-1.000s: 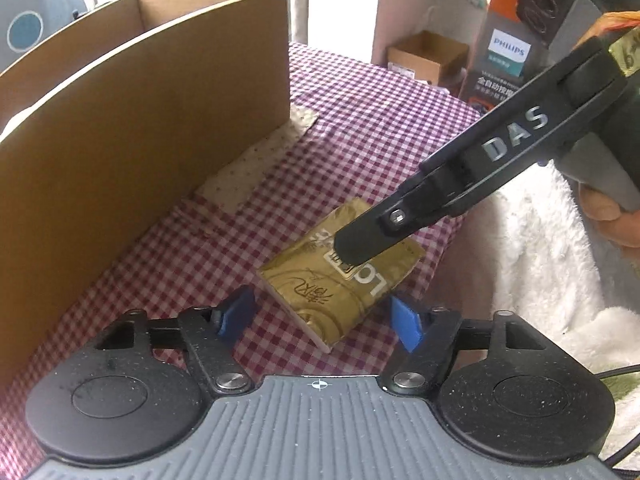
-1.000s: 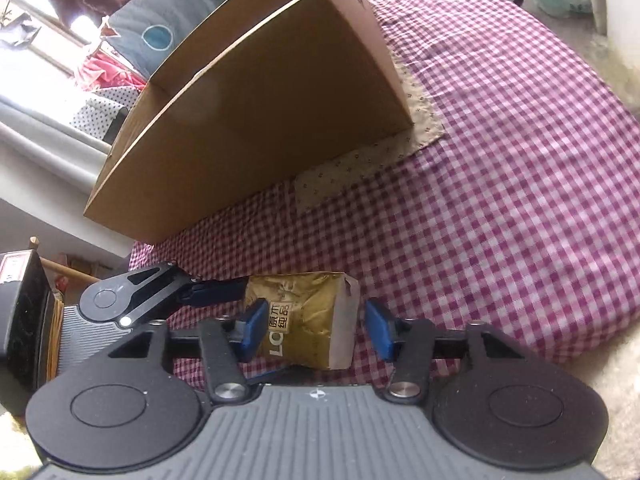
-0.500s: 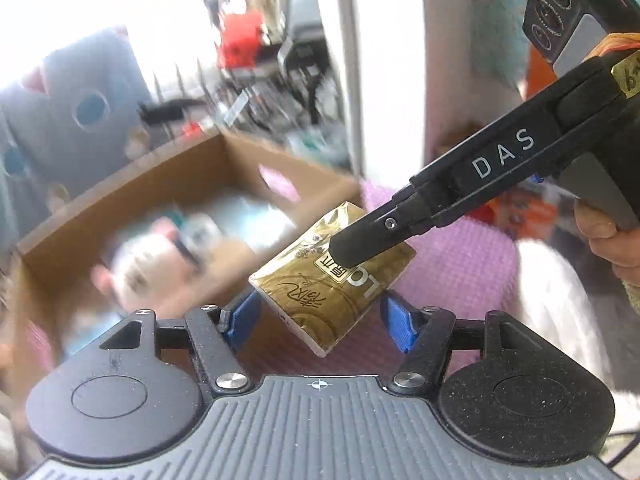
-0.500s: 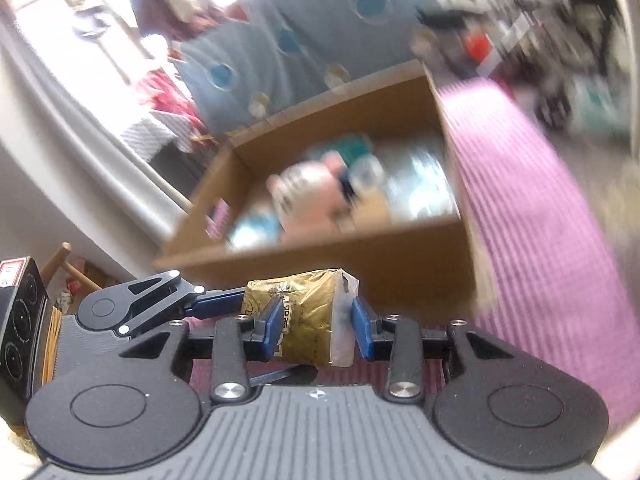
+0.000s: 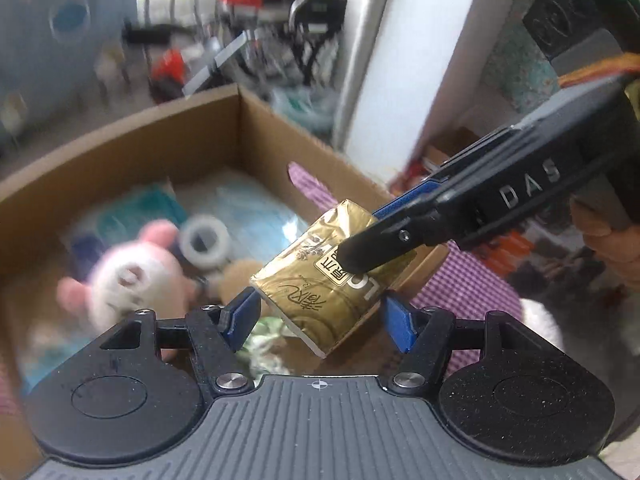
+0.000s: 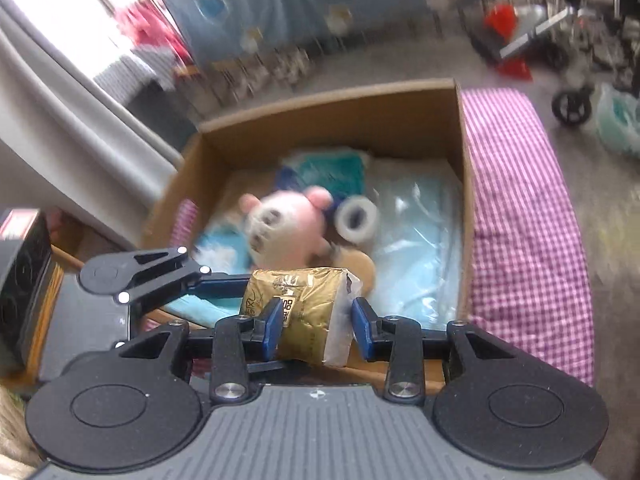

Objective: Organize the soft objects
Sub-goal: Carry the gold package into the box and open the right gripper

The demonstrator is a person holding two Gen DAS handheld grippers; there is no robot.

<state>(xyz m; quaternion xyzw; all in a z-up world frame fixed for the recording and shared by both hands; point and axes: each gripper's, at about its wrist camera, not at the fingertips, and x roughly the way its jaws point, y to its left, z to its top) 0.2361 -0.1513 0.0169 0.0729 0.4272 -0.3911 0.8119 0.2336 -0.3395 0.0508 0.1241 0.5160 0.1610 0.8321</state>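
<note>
Left wrist view looks down into an open cardboard box [image 5: 132, 148] whose floor is crowded with soft things, all somewhat blurred: a pink and white plush toy [image 5: 124, 276], a white roll of tape [image 5: 205, 242] just beside it, a tan plush piece [image 5: 236, 280] under the roll, and teal and pale blue plastic packs [image 5: 244, 208] lying flat toward the far wall. A gold tissue pack [image 5: 320, 300] hangs in the air above the box's near right corner, tilted, with one short end toward the camera.

The right gripper [image 5: 352, 258] reaches in from the right and is clamped across the pack, one dark finger lying on its printed face; its jaws closed in during the past second. The left gripper [image 5: 318, 320] stands apart, its left blue pad at the pack's lower corner and its right pad clear of it, so it does not pinch the pack.

From the right wrist, the same gold pack [image 6: 308, 312] sits pressed between the two blue pads [image 6: 272, 326], over the near wall of the box [image 6: 332, 100]. Beyond it the plush toy [image 6: 280, 224] lies mid-box, the tape roll [image 6: 356, 220] touching its right side, a teal pack [image 6: 332, 174] behind, clear blue packs [image 6: 416, 224] along the right wall. The box stands at the left edge of a table covered with purple checked cloth [image 6: 520, 216].
</note>
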